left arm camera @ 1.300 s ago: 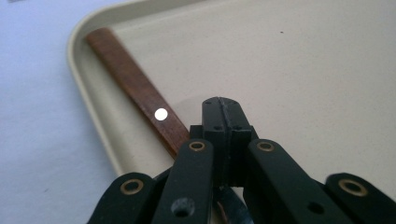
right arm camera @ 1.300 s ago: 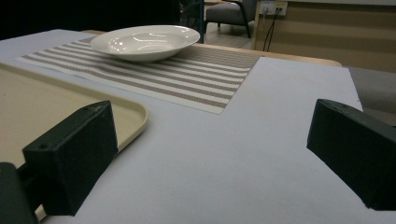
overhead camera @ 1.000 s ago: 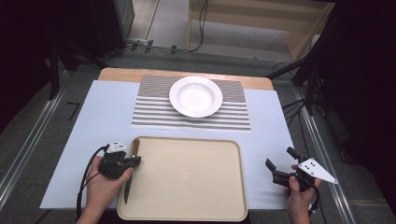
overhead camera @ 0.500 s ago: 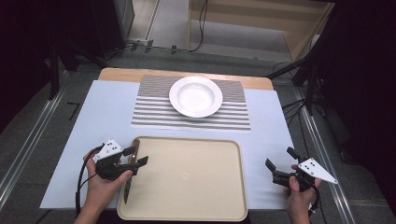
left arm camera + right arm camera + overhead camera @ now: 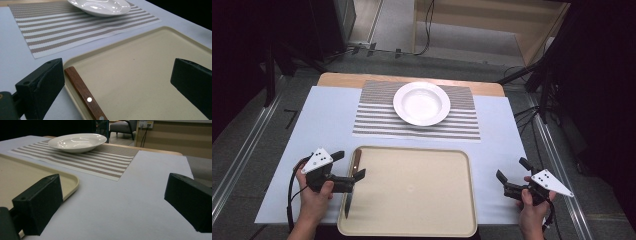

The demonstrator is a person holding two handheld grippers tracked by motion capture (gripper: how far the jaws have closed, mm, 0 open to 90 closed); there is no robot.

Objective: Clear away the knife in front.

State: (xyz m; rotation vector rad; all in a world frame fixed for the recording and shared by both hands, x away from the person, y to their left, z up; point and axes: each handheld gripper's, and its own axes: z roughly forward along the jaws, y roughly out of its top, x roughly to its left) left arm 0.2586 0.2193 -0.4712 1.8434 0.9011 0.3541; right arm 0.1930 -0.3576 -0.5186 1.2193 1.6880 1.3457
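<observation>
A knife with a wooden handle [image 5: 355,160] lies along the left rim of the beige tray [image 5: 412,187], blade toward the person. My left gripper [image 5: 348,165] is open, with one jaw outside the tray rim and one over the tray, so the handle [image 5: 85,92] sits between them untouched. In the left gripper view its jaws [image 5: 117,75] stand wide apart. My right gripper [image 5: 513,170] hovers open over the bare cloth to the right of the tray and holds nothing [image 5: 112,195]. A white deep plate [image 5: 421,103] rests on a striped placemat [image 5: 372,125] beyond the tray.
A pale blue cloth [image 5: 322,120] covers the table. The wooden table edge [image 5: 337,77] shows at the back. Cables and dark stands sit on the floor beyond. The tray corner [image 5: 71,183] lies just left of the right gripper.
The left hand has shifted a little to the left and its jaws now look wider apart around the knife handle. The right gripper has stayed put.
</observation>
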